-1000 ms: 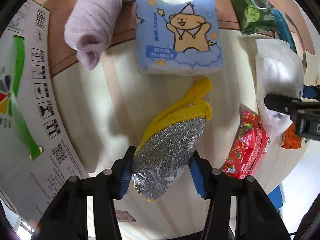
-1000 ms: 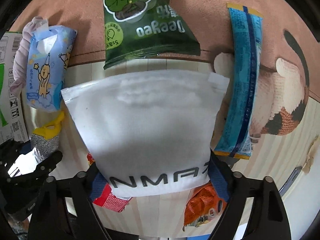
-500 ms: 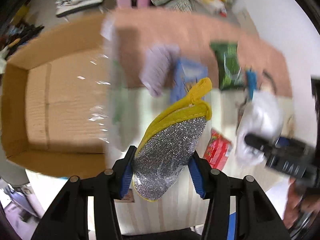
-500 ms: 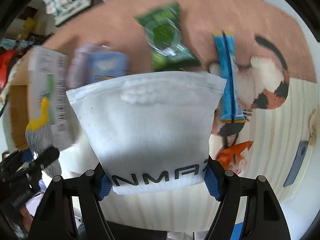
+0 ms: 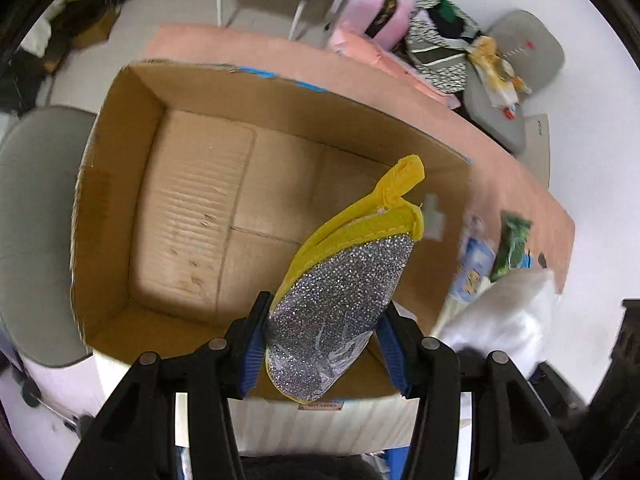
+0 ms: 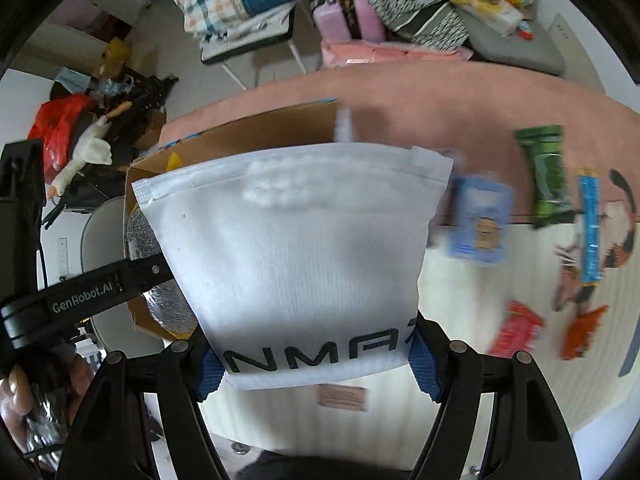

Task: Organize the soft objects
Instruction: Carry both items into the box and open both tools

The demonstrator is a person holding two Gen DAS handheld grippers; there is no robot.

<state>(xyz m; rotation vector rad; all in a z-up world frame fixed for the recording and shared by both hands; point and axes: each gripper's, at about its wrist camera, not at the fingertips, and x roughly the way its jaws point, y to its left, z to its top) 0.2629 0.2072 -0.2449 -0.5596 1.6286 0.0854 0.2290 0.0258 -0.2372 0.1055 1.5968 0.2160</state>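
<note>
left tool (image 5: 322, 344) grips scrubber (image 5: 340, 304) above cardboard box (image 5: 120, 184).

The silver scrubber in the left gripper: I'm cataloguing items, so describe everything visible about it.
The scrubber is a teardrop-shaped pad of glittery silver mesh with a yellow cloth edge and a yellow loop at its tip. It looks soft. The left gripper pinches its wide end between blue-padded fingers, holding it tilted above the open cardboard box.
</note>
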